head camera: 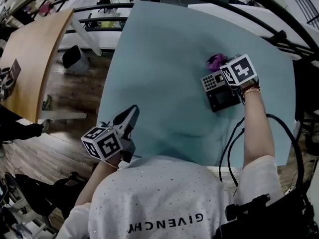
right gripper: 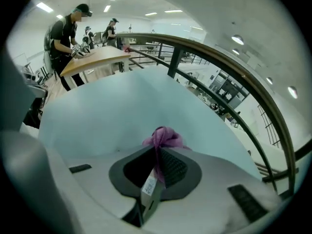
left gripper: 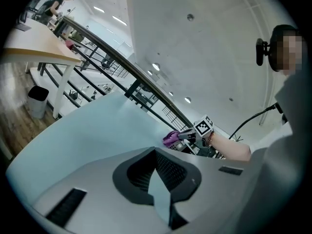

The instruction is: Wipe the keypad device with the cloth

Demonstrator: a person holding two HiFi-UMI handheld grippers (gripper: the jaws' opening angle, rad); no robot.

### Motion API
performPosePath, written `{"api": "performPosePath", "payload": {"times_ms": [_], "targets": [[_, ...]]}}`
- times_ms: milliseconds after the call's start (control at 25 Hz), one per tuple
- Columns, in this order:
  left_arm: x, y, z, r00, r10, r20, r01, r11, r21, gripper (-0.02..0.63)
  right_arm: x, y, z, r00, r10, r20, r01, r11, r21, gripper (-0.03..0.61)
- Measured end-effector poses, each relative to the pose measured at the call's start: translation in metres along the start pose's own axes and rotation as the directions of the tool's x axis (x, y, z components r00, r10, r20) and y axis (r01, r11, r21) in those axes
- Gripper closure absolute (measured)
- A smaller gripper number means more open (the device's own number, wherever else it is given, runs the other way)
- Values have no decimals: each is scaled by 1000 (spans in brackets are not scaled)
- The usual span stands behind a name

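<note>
The teal table [head camera: 164,59] is seen whole only in the head view, with the keypad device [head camera: 219,96] lying on it. Well left of the device, the left gripper [head camera: 128,117] is held closed and empty. At the device's far edge, the purple cloth [right gripper: 165,136] is clamped in the right gripper [right gripper: 155,150], as shown in its own view.

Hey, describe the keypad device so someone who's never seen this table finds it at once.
Start at the big pale blue table and go to its right side, by the right gripper. The keypad device is a small dark box with a grey button pad, unlike the soft purple cloth beside it.
</note>
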State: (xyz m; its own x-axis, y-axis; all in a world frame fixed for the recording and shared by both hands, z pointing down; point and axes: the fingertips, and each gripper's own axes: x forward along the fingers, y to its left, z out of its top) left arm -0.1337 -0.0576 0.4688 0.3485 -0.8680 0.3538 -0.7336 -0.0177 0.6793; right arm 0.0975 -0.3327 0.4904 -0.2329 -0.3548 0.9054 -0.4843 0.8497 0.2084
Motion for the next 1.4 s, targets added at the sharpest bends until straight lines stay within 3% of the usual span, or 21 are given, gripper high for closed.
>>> {"api": "performPosePath", "payload": {"times_ms": [200, 440, 520, 680, 880, 1040, 1160, 1240, 1280, 1400], "targets": [[3, -3, 0, 1000, 0, 8, 0, 1000, 1, 609, 7, 25, 1, 999, -15, -44, 9, 993, -116, 554], [3, -4, 4, 999, 5, 34, -5, 1000, 4, 609, 23, 75, 1, 992, 60, -107, -85, 967, -241, 552], [2, -5, 3, 999, 6, 39, -6, 1000, 5, 609, 28, 88, -1, 988, 75, -138, -109, 960, -258, 554], [-3, -7, -1, 999, 9, 48, -9, 1000, 0, 609, 31, 98, -3, 984, 28, -175, -82, 947, -310, 552], [-11, -8, -2, 997, 12, 72, -11, 1000, -2, 609, 41, 123, -6, 980, 91, -177, -138, 952, -272, 552], [-22, -6, 4, 992, 34, 119, -34, 999, -4, 609, 37, 157, 3, 985, 144, -92, -164, 952, -258, 553], [-31, -5, 18, 986, 41, 162, -44, 999, 15, 609, 20, 177, 35, 983, 157, 93, -132, 963, -234, 554], [-35, -5, 25, 984, 28, 176, -35, 999, 32, 609, 0, 194, 60, 944, 224, 244, -191, 970, -150, 554], [-37, -6, 27, 984, 19, 179, -26, 999, 37, 609, -14, 202, 74, 907, 265, 328, -244, 964, -105, 554], [-37, -11, 38, 982, -30, 187, 21, 999, 49, 609, -71, 215, 112, 741, 341, 579, -416, 910, -4, 554]]}}
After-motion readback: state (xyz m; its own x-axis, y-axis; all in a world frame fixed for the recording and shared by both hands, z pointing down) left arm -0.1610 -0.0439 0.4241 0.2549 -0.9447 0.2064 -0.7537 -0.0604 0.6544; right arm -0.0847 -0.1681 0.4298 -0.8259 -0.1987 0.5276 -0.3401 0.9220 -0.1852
